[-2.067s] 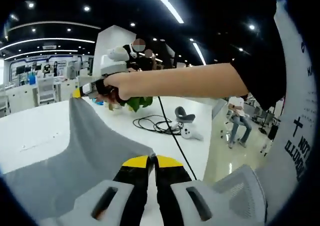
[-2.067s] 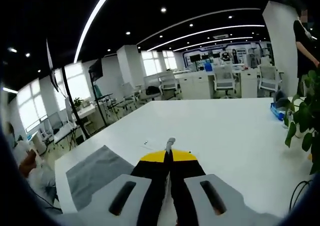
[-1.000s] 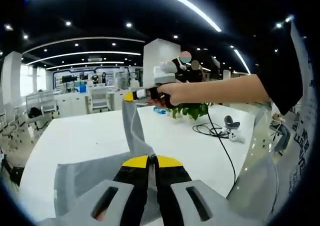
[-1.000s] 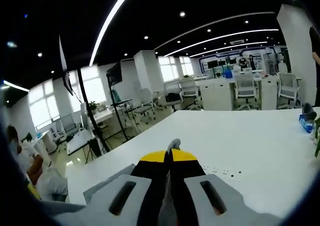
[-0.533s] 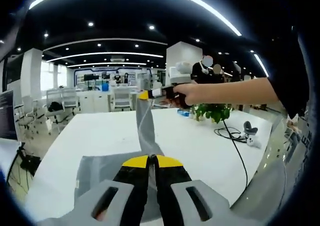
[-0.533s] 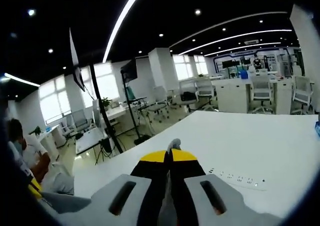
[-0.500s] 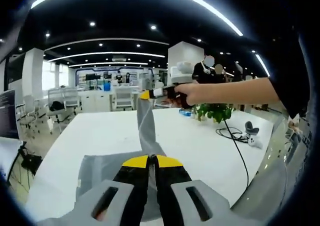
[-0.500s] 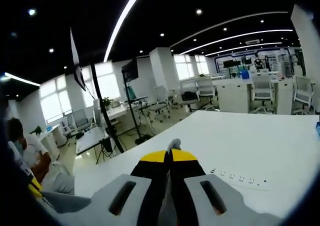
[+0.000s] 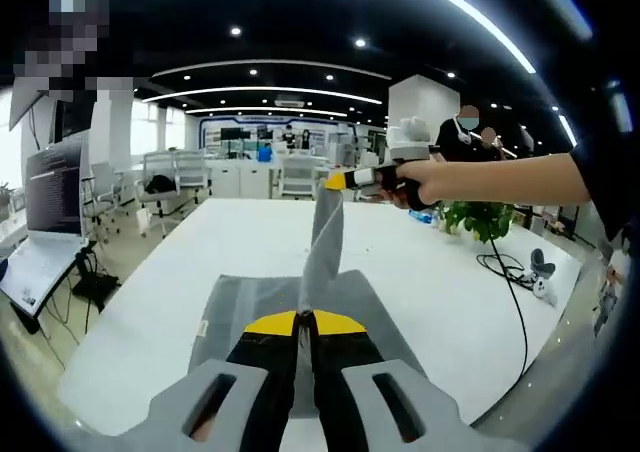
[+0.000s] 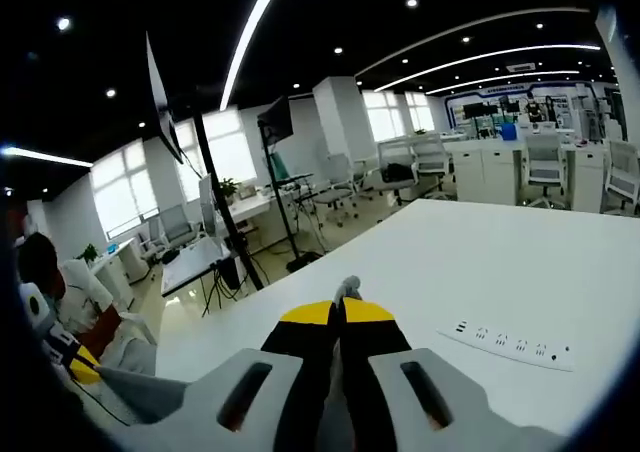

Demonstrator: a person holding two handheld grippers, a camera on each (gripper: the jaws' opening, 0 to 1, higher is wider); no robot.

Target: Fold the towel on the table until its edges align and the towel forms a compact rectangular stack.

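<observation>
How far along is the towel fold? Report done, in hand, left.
Done: both grippers have the grey cloth towel clamped. In hand: the left gripper and right gripper hold one edge taut above the white table, with the rest spread flat. Left: lay that edge over, align edges, form the stack.

The left gripper view is taken from low above the white table (image 9: 200, 272), looking along its length toward distant desks, with the grey towel (image 9: 300, 302) seen close beneath the lens. The right gripper (image 9: 335, 181) (held in a hand) is caught ahead, slightly right. The right gripper view is aimed across the same table (image 10: 480, 262) toward windows and office chairs. The tabletop is shared by both views.
</observation>
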